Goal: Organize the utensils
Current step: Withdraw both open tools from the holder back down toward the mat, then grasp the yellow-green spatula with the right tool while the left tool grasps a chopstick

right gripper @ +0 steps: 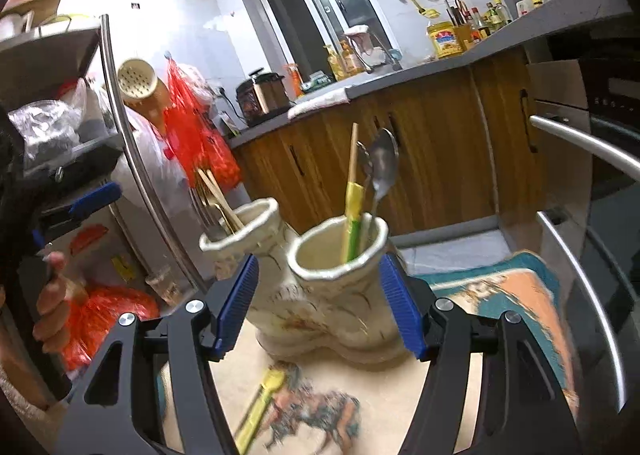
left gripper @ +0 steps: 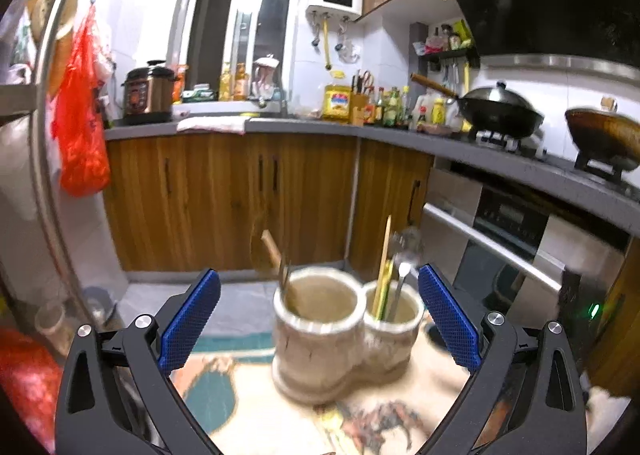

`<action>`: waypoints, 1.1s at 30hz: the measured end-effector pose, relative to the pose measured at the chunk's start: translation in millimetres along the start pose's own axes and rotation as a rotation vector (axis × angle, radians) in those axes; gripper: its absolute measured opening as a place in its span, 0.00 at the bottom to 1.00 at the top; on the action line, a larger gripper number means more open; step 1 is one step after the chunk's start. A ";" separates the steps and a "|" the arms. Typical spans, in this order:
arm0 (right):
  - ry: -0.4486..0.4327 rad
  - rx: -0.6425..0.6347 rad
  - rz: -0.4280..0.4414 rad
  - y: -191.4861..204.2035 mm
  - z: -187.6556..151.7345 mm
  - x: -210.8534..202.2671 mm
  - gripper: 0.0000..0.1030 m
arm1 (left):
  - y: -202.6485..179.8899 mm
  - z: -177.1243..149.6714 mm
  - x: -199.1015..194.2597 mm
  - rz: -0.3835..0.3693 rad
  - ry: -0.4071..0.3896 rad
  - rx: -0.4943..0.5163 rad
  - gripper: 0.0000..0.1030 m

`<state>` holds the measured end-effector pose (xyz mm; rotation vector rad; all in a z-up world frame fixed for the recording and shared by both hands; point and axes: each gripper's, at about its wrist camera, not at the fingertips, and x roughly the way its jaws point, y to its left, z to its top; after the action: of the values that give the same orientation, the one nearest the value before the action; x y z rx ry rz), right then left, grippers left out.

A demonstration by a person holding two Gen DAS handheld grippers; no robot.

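A cream ceramic holder [left gripper: 320, 351] with two joined cups stands on a patterned tablecloth [left gripper: 248, 407]. My left gripper [left gripper: 319, 275] hangs in front of it, open wide and holding nothing. The larger cup holds wooden-handled utensils [left gripper: 274, 253]. In the smaller cup stand a chopstick with a yellow-green wrap [right gripper: 352, 207] and a metal spoon [right gripper: 384, 167]. My right gripper [right gripper: 319, 261] is shut on the holder [right gripper: 332, 319], its blue pads [right gripper: 236, 307] against both sides of the smaller cup. A yellow spoon [right gripper: 260, 407] lies on the cloth just before it. A hand [right gripper: 52, 295] holds the left tool.
A fridge door with a long metal handle [right gripper: 132, 159] stands close on the left, with red plastic bags [right gripper: 196, 135] hanging beside it. Wooden cabinets [left gripper: 224, 195] and a grey counter lie behind. An oven with a bar handle [left gripper: 488, 243] is to the right.
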<state>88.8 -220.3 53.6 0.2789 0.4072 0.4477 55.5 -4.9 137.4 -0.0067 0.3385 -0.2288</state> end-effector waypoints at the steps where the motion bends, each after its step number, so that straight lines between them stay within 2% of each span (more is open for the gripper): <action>1: 0.016 -0.002 -0.012 -0.2 -1.8 -3.7 0.63 | -1.2 -6.1 -2.6 0.010 0.008 0.003 0.95; 8: 0.081 -0.025 -0.063 6.3 -18.3 -22.3 0.66 | -11.5 -64.6 -8.8 0.031 0.100 -0.017 0.95; 15: 0.172 -0.088 -0.091 13.9 -48.5 -12.1 0.66 | 1.7 -122.0 5.2 0.054 0.190 -0.078 0.95; 19: 0.246 -0.068 -0.070 13.5 -58.5 2.2 0.66 | 8.3 -141.3 13.5 0.105 0.235 -0.030 0.95; 21: 0.288 -0.070 -0.057 17.4 -63.0 11.6 0.66 | 9.3 -145.9 17.0 0.105 0.260 -0.015 0.95; 27: 0.385 -0.102 -0.002 37.4 -70.5 33.9 0.48 | 24.3 -154.5 24.1 0.093 0.346 -0.042 0.93; 33: 0.467 -0.149 0.021 60.6 -78.9 58.1 0.30 | 29.4 -154.8 24.7 0.083 0.358 -0.047 0.90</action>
<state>80.3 -127.0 -13.5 0.0299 0.8231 0.5617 33.6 23.1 -18.0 0.0016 0.6990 -0.1386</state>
